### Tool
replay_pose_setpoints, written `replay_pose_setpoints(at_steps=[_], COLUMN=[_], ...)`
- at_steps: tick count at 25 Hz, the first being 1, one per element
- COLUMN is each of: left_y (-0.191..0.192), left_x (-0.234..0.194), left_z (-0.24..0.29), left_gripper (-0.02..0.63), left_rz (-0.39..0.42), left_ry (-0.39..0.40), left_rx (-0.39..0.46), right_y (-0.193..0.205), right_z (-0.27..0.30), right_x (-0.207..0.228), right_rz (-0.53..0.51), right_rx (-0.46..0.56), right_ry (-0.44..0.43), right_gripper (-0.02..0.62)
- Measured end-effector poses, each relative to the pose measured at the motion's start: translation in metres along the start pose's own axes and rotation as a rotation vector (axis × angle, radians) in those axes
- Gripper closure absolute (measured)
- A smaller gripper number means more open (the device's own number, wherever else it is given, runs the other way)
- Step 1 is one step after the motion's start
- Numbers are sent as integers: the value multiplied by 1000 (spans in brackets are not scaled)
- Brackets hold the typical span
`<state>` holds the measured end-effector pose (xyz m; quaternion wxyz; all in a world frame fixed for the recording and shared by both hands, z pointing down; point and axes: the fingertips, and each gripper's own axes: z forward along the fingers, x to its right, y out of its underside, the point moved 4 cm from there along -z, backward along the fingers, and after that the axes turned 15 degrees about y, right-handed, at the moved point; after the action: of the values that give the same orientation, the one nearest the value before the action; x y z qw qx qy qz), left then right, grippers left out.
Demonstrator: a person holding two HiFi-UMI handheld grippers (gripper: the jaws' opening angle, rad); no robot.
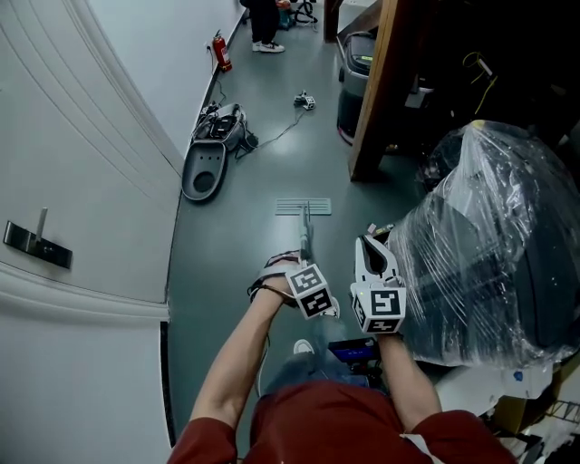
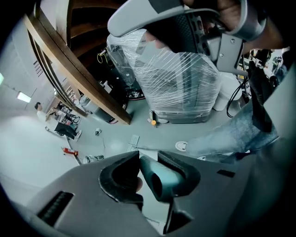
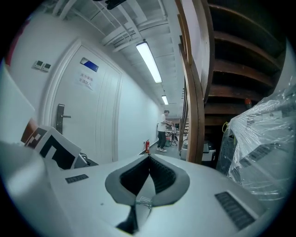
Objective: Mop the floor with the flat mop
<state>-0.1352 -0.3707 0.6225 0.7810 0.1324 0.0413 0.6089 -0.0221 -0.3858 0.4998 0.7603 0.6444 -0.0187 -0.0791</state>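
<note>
The flat mop's head lies on the grey floor ahead of me, and its thin handle runs back to my left gripper. In the left gripper view the jaws are shut on the teal end of the mop handle, with the left gripper pointing down at the mop's head. My right gripper hangs just right of the handle, apart from it. Its jaws meet at the tips with nothing between them.
A plastic-wrapped bulky object crowds the right side. A wooden shelf post stands ahead right. A grey oval pan, cables and a fire extinguisher lie along the left wall. A door is at left. A person stands far down the corridor.
</note>
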Motion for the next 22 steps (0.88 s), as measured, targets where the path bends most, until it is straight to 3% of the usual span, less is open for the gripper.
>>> replay_pose_setpoints(at_steps=[11,22], left_y=[13,-9], left_x=[82,153], left_z=[-9,-12], left_gripper=[471,471], left_rz=[37,11], left_ry=[9,5], left_rx=[-17,-34], right_y=[10,20], right_z=[-90,-153], right_x=[1,32], right_rz=[-14,-4], right_rx=[-7,8], right_ry=[33,9], right_gripper=[577,577])
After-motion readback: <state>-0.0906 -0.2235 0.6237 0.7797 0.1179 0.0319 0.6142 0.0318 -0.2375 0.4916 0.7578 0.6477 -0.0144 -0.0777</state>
